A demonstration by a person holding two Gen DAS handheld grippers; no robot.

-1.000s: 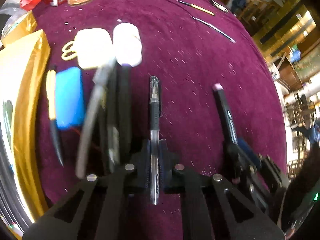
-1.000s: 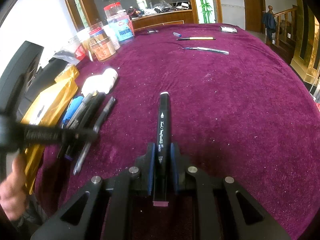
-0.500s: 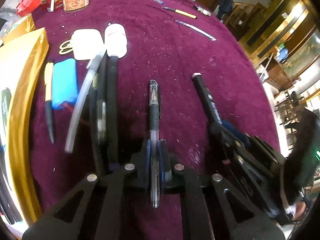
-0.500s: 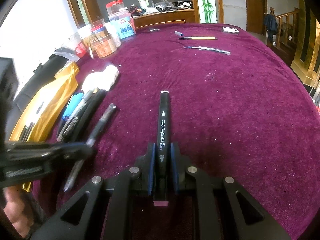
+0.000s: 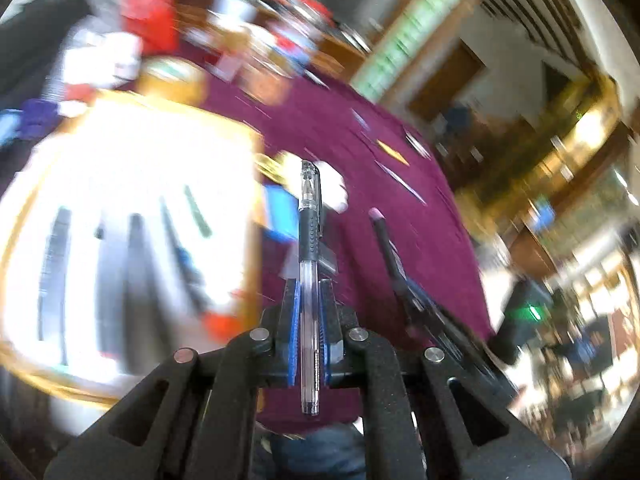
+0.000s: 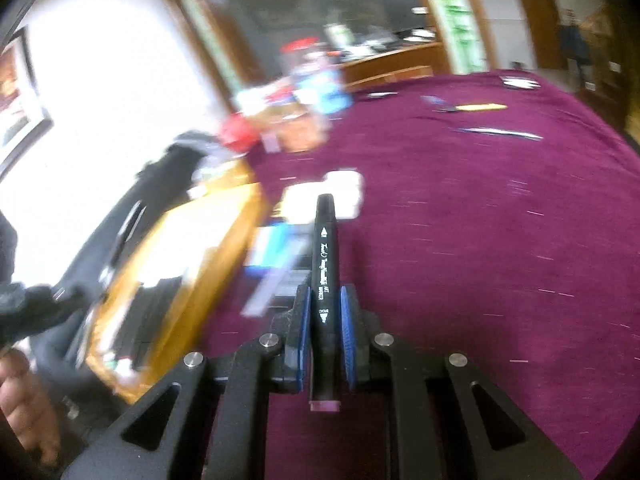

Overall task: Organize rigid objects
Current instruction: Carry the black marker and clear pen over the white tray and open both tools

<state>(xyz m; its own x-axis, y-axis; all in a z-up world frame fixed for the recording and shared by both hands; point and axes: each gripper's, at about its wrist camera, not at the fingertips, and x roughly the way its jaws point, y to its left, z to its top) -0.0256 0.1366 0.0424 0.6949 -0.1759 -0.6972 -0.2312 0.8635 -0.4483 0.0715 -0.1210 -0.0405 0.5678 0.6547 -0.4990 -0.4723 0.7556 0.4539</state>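
The left gripper [image 5: 308,332] is clamping a clear gel pen [image 5: 309,280] between its blue-padded fingers [image 5: 294,328], squeezed down onto the thin barrel; the pen is pointing straight ahead along the fingers with its black rubber grip and capped tip sticking out in front. The right gripper [image 6: 324,332] is pinching a black marker [image 6: 325,276] the same way, fingers [image 6: 347,330] closed on its thicker body, the pinkish end cap poking out toward the camera.

White print is running along the marker: arrows at each end, a cursive brand name I cannot make out, then "ART MARKER" in small capitals.

Beyond the fingers, the purple desk [image 6: 480,240] is spreading out. The left view is catching the right gripper with the marker off to its right side, plus a bright white tray with a golden-wood rim [image 5: 120,208] holding several dark pens, all smeared by blur. The right view is showing that tray [image 6: 224,248] at an angle, a hand [image 6: 24,400] at the lower left edge, and, more sharply, a yellow-handled tool [image 6: 480,107] and a slim silver pen [image 6: 500,133] lying at the far side of the desk. A white block [image 6: 344,192] and a blue object [image 6: 272,244] are lying beside the tray. Jars and red-lidded containers [image 6: 304,80] are crowding the far corner, their labels too blurred to read.
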